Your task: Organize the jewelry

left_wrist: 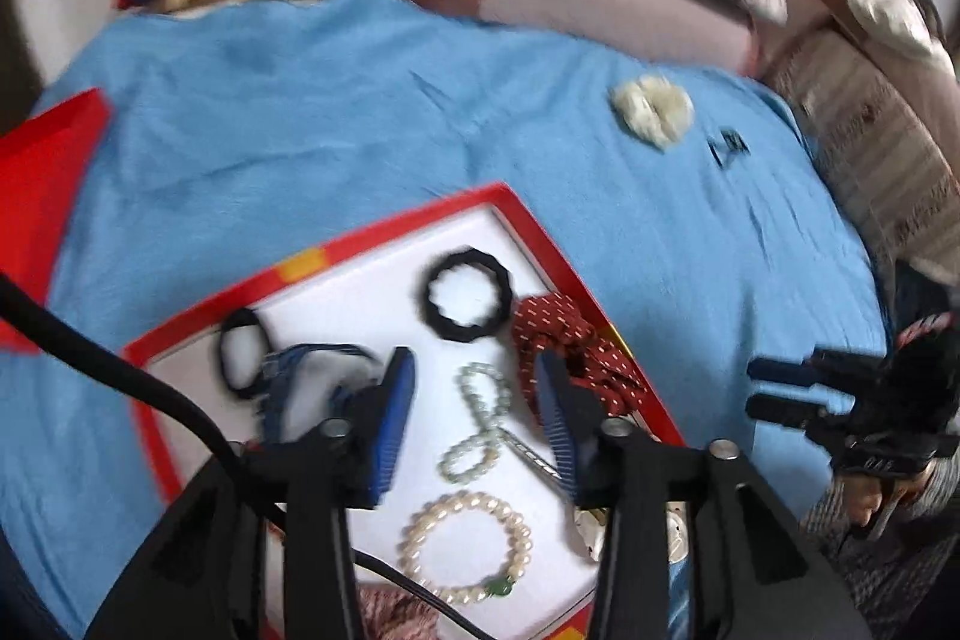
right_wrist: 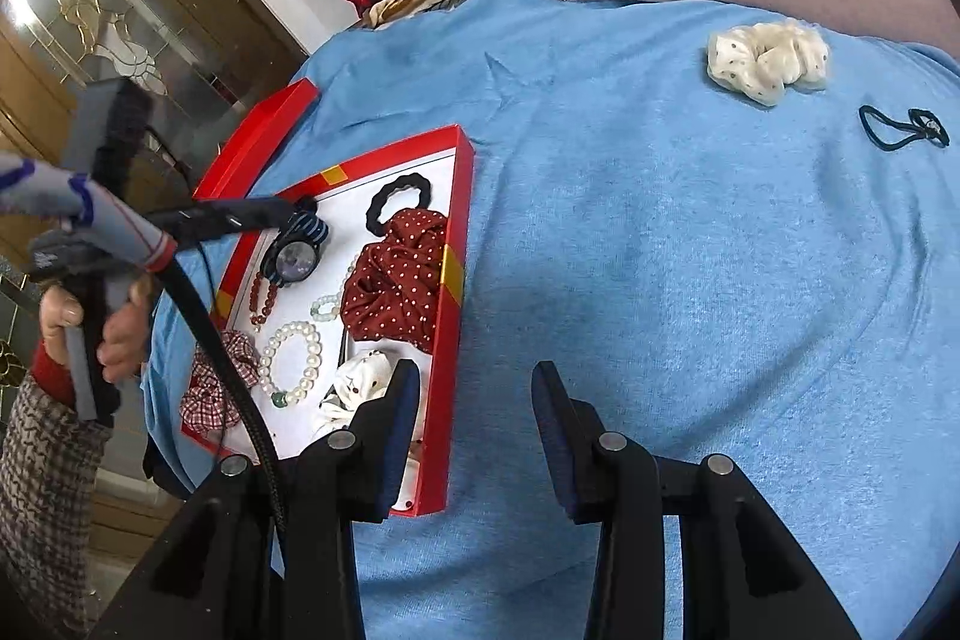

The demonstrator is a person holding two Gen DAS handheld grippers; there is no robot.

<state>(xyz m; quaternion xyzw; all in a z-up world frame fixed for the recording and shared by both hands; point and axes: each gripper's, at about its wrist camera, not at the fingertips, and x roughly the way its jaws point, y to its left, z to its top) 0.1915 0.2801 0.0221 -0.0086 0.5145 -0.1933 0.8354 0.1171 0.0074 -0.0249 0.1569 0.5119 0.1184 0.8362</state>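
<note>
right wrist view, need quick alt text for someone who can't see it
The open right gripper hovers empty over a blue cloth, beside a red tray of bracelets and scrunchies. A cream scrunchie and a dark hair tie lie loose farther off.

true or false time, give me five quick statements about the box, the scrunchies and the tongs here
1. The white scrunchie lies on the blue cloth, outside the red box. True.
2. The dark red dotted scrunchie lies outside the box. False: it lies inside, against the wall.
3. The right tongs grip a pearl bracelet. False: they are open over the blue cloth with nothing between them.
4. A pearl bracelet with a green bead lies in the box. True.
5. The left tongs are over the box. True.
</note>
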